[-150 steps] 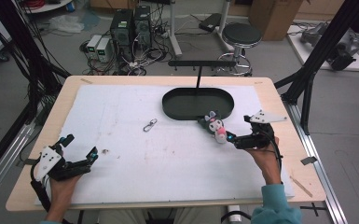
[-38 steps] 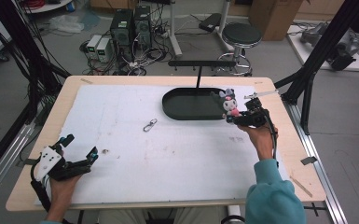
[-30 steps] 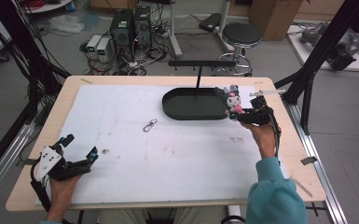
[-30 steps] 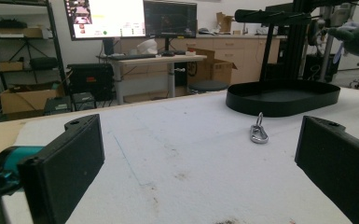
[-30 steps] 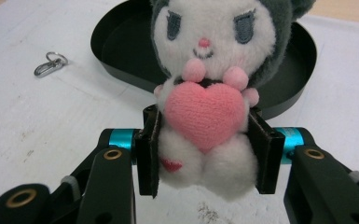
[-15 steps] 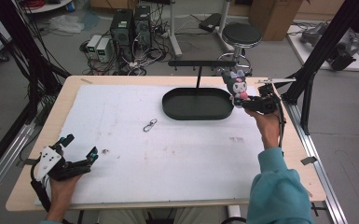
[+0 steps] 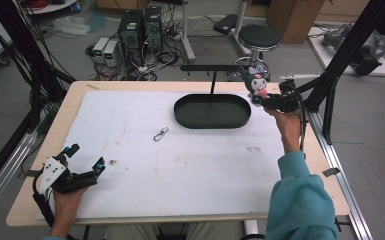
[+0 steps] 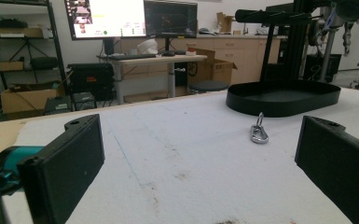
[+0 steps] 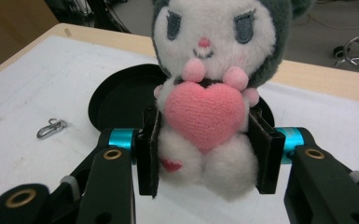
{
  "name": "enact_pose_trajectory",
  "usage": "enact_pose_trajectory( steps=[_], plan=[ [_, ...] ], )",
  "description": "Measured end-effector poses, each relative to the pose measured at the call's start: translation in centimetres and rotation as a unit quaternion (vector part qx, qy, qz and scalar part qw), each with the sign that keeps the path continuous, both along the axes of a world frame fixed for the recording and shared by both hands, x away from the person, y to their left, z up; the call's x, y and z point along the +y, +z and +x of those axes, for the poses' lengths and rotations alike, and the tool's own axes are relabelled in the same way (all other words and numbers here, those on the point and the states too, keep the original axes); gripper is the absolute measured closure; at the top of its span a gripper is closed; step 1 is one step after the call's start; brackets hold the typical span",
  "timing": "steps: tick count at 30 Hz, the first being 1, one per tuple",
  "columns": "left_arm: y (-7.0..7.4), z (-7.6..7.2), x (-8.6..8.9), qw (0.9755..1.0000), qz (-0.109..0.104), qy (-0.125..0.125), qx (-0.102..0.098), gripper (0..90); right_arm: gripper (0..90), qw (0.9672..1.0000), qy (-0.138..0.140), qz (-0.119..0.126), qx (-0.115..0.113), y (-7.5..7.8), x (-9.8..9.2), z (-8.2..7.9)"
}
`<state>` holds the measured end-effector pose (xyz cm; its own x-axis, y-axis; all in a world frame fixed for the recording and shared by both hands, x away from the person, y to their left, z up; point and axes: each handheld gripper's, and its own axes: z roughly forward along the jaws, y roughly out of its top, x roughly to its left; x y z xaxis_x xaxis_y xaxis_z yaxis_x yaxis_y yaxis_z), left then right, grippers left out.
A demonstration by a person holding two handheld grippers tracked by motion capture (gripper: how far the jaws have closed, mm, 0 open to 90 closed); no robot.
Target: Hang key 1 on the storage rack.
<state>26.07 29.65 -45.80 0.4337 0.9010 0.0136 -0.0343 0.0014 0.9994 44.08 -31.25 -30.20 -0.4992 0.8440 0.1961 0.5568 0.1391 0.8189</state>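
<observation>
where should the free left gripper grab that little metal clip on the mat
Across the clip's narrow width at its middle, coming straight down: it lies flat on the white mat, too thin for a side approach. The left gripper is open.

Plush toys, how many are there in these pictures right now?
1. The plush toy is clamped in the right gripper, held up past the right end of the black oval tray. None lies elsewhere on the table as far as shown.

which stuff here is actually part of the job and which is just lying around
In play: plush toy clamped in the right gripper, apparently headed for the black stand.
Lying about: metal clip on the white mat, open left gripper resting.
</observation>
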Motion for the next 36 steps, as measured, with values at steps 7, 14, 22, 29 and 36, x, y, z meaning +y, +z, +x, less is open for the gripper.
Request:
enact_pose_trajectory(
  steps=[7, 14, 22, 29, 36],
  plan=[
    [0.0, 0.0, 0.0, 1.0000, 0.000, 0.000, 0.000, 1.8, 54.1, 1.0000, 0.004, 0.001, -0.004, 0.7, 0.3, 0.9],
    [0.0, 0.0, 0.0, 1.0000, -0.001, 0.000, 0.000, 1.7, 54.1, 0.9999, 0.000, -0.009, -0.006, 1.1, 0.6, 1.4],
    [0.0, 0.0, 0.0, 1.0000, 0.000, 0.000, 0.000, 1.7, 54.0, 0.9999, -0.007, 0.005, -0.006, 0.8, 0.3, 2.0],
    [0.0, 0.0, 0.0, 1.0000, 0.000, 0.000, 0.000, 1.7, 54.0, 0.9999, -0.013, 0.003, -0.011, 1.0, 0.0, 2.6],
    [0.0, 0.0, 0.0, 1.0000, 0.000, 0.000, 0.000, 1.7, 53.8, 0.9997, -0.023, -0.002, 0.000, 0.6, -0.5, 3.0]
  ],
)
